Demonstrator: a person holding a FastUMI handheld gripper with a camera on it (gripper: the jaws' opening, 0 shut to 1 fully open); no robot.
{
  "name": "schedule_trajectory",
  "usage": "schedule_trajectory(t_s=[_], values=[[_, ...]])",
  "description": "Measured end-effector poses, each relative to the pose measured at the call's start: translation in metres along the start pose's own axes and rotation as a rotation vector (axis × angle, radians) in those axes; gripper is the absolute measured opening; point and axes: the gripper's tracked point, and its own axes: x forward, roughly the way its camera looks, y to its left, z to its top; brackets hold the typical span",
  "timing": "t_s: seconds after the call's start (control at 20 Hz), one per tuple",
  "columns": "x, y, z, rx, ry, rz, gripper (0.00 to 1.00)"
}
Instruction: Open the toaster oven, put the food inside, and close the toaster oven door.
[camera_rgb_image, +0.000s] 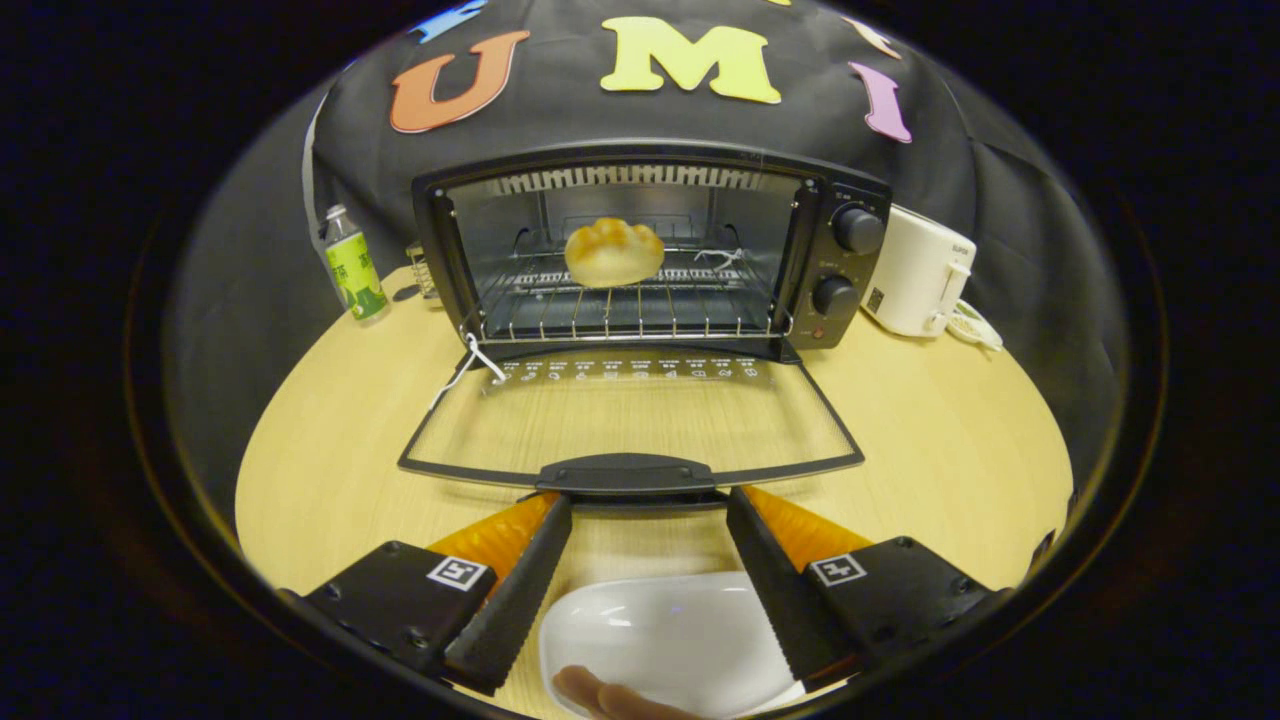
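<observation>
Claw (648, 505) spread wide, empty, tips just short of oven door handle (625, 473).

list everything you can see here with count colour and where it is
black toaster oven: 1, black, at the back of the table, beyond the fingers
glass oven door with black handle: 1, folded down flat, handle just ahead of the fingertips
golden bread roll: 1, on the wire rack inside the oven
wire rack: 1, metal, inside the oven
clear plastic bottle with green label: 1, beside the oven, opposite its knobs
white appliance: 1, beside the oven's knob side
white dish: 1, empty, on the table between the fingers
light wooden table: 1, under everything
fingertip of a person: 1, at the dish's near edge
gripper: 1, fingers spread apart, tips just short of the door handle, holding nothing
</observation>
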Motion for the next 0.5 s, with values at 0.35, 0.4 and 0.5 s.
schedule_trajectory(t_s=[0.35, 0.4, 0.5], values=[[-0.017, 0.001, 0.027, 0.010, -0.035, 0.000, 1.00], [-0.027, 0.001, 0.044, 0.008, -0.090, 0.001, 1.00], [-0.072, -0.004, 0.122, -0.023, -0.398, -0.024, 1.00]])
